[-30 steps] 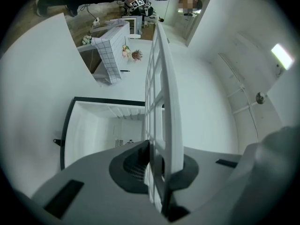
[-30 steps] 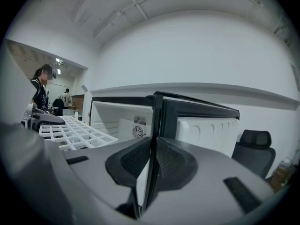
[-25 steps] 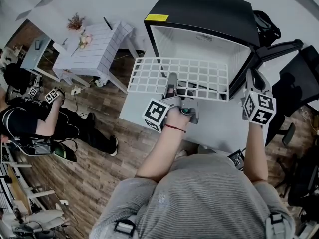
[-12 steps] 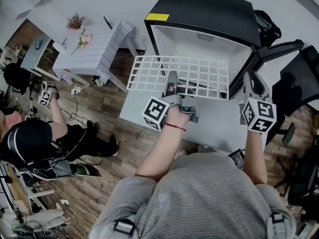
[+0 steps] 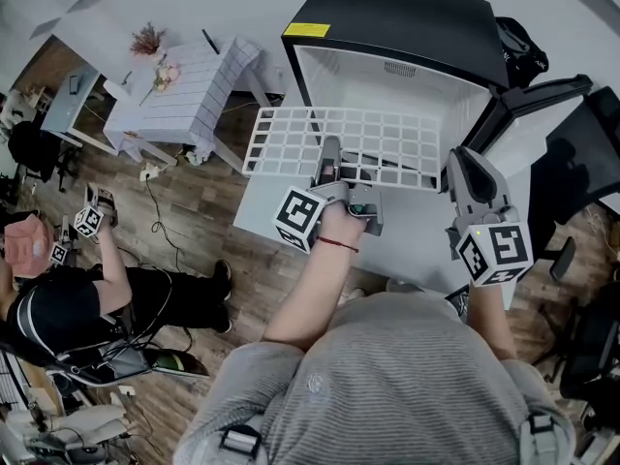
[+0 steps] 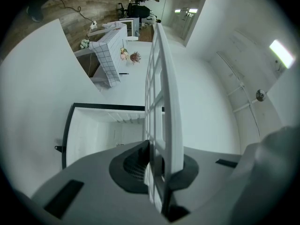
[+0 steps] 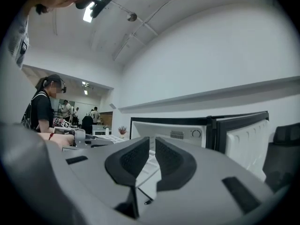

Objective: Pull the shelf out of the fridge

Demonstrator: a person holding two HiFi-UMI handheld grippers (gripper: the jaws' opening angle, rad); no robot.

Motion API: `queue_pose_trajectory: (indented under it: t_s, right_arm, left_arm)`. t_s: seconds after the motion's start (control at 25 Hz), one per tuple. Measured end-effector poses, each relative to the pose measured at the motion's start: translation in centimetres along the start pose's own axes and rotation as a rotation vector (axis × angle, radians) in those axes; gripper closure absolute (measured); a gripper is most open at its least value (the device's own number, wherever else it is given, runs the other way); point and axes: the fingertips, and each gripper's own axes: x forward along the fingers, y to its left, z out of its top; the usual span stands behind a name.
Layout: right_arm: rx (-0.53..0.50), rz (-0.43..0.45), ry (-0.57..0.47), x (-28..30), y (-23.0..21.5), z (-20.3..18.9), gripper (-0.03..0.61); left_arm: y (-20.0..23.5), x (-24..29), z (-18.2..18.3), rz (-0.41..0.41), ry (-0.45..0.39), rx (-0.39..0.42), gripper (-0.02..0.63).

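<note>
Left gripper (image 6: 157,165) is clamped on the front rim of the white wire shelf (image 5: 349,143), one bar pinched between its pads. The right gripper (image 7: 152,156) hangs just beside it to the right, jaws drawn nearly together on nothing. The shelf is held level above the white table (image 5: 260,213), in front of the open black fridge (image 5: 407,17). Its far right corner seems to sit at the fridge's mouth. The pull looks mostly done; what is left, I judge, is to draw that corner clear.
</note>
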Motion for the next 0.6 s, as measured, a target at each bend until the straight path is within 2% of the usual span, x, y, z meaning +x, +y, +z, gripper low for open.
queue_pose_trajectory:
  t_s: [0.32,0.6]
  right_arm:
    - [0.011,0.008,-0.012,0.2,0.0,0.8,0.535]
    - [-0.011,-0.006,0.002,0.4,0.0,0.8,0.565]
  left_arm:
    - [-0.3,0.2,-0.4,-0.005,0.001,-0.001,0.580]
    - [-0.2,0.1,-1.0,-0.002,0.009,-0.004,0.580]
